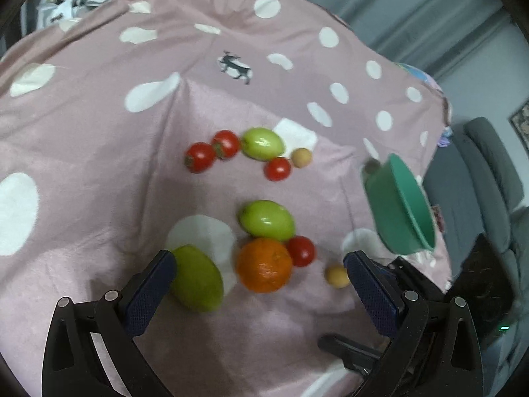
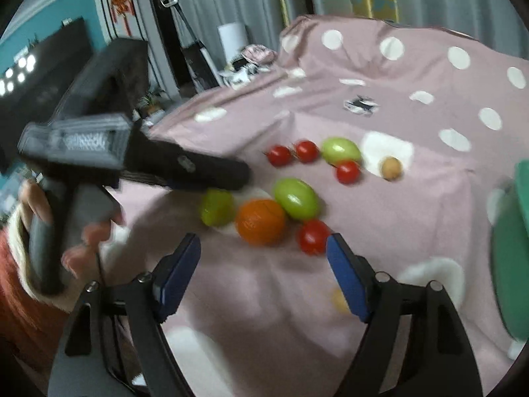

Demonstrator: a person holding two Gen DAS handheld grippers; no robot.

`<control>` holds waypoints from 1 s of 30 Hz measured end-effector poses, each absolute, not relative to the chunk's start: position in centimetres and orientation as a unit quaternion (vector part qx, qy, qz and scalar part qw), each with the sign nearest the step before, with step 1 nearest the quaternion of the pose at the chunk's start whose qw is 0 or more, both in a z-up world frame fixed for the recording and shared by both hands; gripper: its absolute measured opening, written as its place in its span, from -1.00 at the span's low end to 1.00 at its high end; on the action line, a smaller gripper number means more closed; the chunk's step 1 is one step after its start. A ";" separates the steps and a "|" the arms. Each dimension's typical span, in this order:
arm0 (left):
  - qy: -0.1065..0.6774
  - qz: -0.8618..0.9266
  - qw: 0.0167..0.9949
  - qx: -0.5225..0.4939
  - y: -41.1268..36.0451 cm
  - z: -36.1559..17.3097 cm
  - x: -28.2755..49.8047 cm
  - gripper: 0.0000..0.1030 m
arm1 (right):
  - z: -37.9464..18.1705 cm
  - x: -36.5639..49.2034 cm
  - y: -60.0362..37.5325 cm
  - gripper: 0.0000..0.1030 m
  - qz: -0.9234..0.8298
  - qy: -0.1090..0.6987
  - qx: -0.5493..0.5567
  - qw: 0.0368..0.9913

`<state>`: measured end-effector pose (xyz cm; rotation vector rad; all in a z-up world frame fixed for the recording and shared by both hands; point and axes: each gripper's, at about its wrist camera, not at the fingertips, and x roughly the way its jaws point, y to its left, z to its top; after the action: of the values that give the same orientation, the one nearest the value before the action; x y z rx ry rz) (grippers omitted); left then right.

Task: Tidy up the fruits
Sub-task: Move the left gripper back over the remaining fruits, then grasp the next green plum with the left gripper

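Note:
Fruits lie on a pink polka-dot cloth point(image 1: 99, 132). Near me are an orange point(image 1: 264, 265), a green fruit point(image 1: 267, 220), another green fruit point(image 1: 197, 278), a red tomato point(image 1: 301, 250) and a small tan fruit point(image 1: 336, 276). Farther off are a third green fruit point(image 1: 263, 143), three tomatoes point(image 1: 199, 156) and a tan fruit point(image 1: 301, 157). My left gripper point(image 1: 259, 273) is open, just above the orange, its left pad beside the near green fruit. My right gripper point(image 2: 263, 258) is open and empty, short of the orange point(image 2: 261, 221). The green bowl point(image 1: 401, 205) stands tilted at the right.
The left gripper's body and the hand that holds it point(image 2: 132, 162) fill the left of the right wrist view. The cloth's edge drops off at the right beside a grey sofa point(image 1: 479, 178). Clutter point(image 2: 248, 63) sits beyond the far edge.

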<state>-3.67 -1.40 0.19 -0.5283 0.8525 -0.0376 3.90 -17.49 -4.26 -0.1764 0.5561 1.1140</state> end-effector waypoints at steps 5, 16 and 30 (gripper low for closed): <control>0.426 -0.025 0.855 -0.295 0.2 -0.8 -3.9 0.98 | -4.1 2.8 -14.4 0.51 0.559 0.258 -0.078 0.785; 0.442 -0.025 0.849 -0.288 -0.1 -0.8 -3.6 0.98 | -4.7 2.4 -9.3 0.09 0.550 0.280 -0.082 0.782; 0.445 0.007 0.837 -0.319 2.2 -1.3 -3.8 0.27 | -4.1 0.8 -5.8 -0.09 0.487 0.288 -0.152 0.810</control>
<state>-3.78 2.24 -1.32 -0.6744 0.9407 0.0143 0.78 -5.83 -4.13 -0.3247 0.6159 1.0408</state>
